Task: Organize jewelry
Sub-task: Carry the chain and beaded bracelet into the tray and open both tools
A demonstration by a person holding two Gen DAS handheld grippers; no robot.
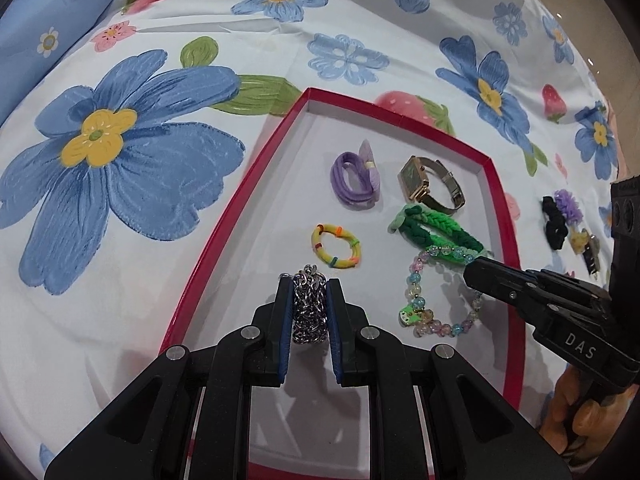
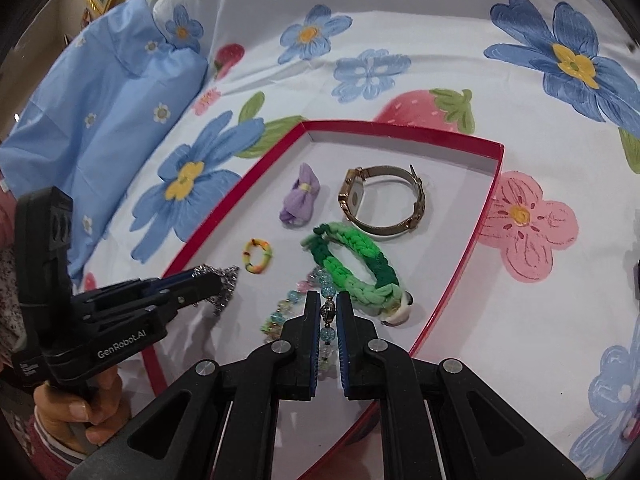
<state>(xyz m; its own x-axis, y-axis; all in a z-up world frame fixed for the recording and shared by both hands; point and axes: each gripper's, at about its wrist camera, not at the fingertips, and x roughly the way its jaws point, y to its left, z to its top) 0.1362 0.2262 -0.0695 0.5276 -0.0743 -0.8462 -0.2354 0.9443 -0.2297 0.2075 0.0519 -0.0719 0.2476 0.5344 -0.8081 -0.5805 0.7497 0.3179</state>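
The box [image 1: 224, 216] lies on the bed sheet [image 1: 120, 260]. In the box, the hair tie with a bow [image 1: 354, 178] is at the far end, and the watch [image 1: 430, 184] is just right of it. The small ring-shaped tie [image 1: 335, 247] lies nearer, with the braided band [image 1: 436, 228] to its right. The bead bracelet [image 1: 440, 300] is nearest, touching the braided band. Right of the box, on the sheet, lie what may be more hair ties [image 1: 560, 216].

Silver chain [image 1: 310, 308] and bead bracelet [image 1: 444, 292] — both pinched, over red tray [image 1: 240, 184]
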